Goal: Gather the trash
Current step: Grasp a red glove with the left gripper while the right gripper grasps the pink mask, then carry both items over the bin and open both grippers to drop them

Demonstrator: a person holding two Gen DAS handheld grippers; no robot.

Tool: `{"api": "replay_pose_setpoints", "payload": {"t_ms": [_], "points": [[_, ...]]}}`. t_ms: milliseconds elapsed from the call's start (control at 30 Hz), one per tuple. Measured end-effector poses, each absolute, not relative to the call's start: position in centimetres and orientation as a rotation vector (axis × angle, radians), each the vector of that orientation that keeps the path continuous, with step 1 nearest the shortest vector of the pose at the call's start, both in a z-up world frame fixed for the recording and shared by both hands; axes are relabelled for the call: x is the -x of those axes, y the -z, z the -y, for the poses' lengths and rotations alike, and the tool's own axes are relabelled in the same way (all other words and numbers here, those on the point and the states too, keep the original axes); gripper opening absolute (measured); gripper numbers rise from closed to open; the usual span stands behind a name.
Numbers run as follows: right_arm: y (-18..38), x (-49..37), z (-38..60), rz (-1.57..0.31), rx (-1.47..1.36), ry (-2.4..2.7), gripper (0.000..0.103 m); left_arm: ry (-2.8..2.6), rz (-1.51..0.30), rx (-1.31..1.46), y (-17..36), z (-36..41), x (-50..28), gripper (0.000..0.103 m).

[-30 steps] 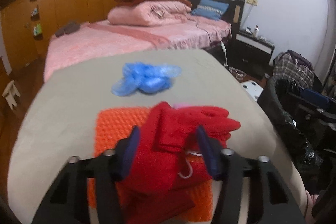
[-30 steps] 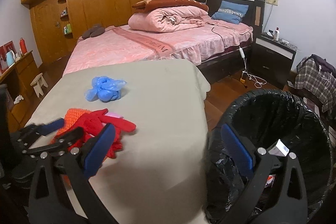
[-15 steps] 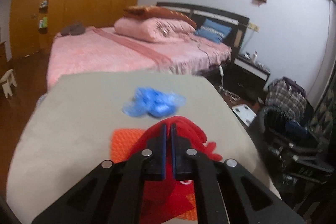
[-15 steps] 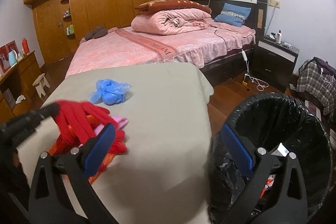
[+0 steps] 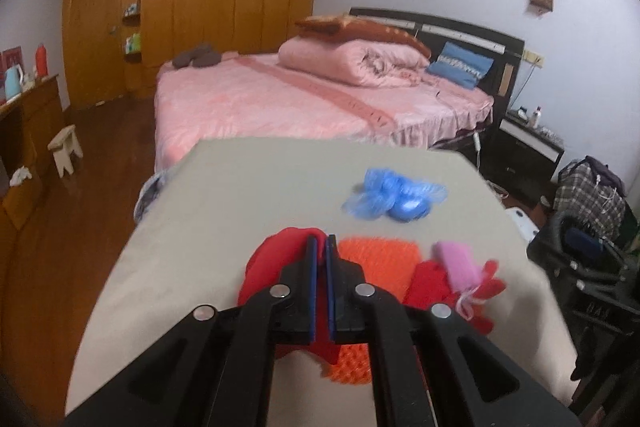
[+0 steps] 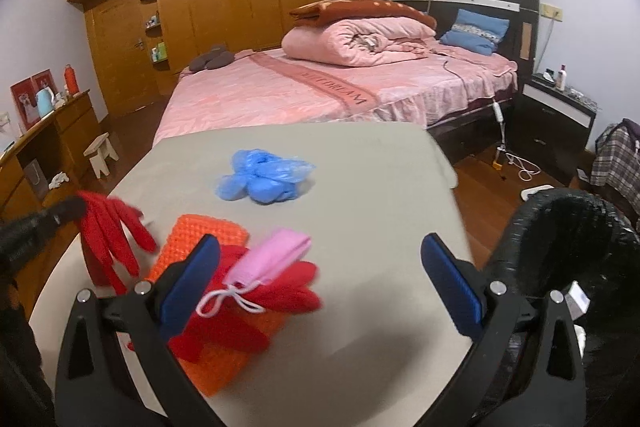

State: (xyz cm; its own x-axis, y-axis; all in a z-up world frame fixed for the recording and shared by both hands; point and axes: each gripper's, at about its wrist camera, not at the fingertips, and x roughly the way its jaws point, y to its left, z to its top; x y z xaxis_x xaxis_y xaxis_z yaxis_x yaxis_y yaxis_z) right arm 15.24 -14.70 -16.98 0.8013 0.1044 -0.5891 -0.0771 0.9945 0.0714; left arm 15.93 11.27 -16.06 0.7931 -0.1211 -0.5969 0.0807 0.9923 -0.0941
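Observation:
My left gripper (image 5: 320, 247) is shut on a red glove (image 5: 272, 263) and holds it lifted at the table's left side; the glove hangs from the left gripper (image 6: 68, 211) in the right wrist view (image 6: 110, 239). A second red glove (image 6: 256, 311) lies on an orange knitted cloth (image 6: 200, 239) with a pink face mask (image 6: 272, 259) on top. Crumpled blue plastic (image 6: 264, 175) lies farther back on the table. My right gripper (image 6: 320, 283) is open and empty, above the table's near edge. A black-lined trash bin (image 6: 560, 267) stands right of the table.
The grey-beige table (image 6: 360, 187) fills the foreground. A pink bed (image 6: 320, 87) with folded bedding stands behind it. A small stool (image 6: 100, 155) and a wooden dresser (image 6: 52, 143) are on the left, a nightstand (image 6: 556, 119) and a plaid bag (image 6: 616, 163) on the right.
My left gripper closed on the top red glove, lifted it and carried it left, uncovering the pink mask and second glove. The right gripper stayed open and shifted slightly left over the table.

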Motion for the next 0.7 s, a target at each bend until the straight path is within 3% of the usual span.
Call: {"api": "replay_pose_setpoints", "payload": {"t_ms": [400, 500, 567, 667, 700], "points": [[21.2, -19.3, 11.0, -0.751, -0.02, -0.141, 0.056, 0.105, -0.7, 0.088, 19.1, -12.1, -16.8, 0.004], [22.2, -19.8, 10.6, -0.787, -0.016, -0.157, 0.041, 0.11, -0.702, 0.082, 19.3, -11.9, -16.8, 0.004], [22.6, -19.9, 10.6, -0.805, -0.021, -0.181, 0.02, 0.115, -0.705, 0.081, 19.5, -11.8, -16.7, 0.004], [22.4, -19.7, 10.6, -0.797, -0.025, -0.216, 0.006, 0.118, -0.705, 0.082, 19.6, -11.7, -16.7, 0.004], [22.1, -19.6, 10.7, -0.79, -0.026, -0.222, 0.005, 0.12, -0.703, 0.083, 19.5, -11.7, -16.7, 0.004]]}}
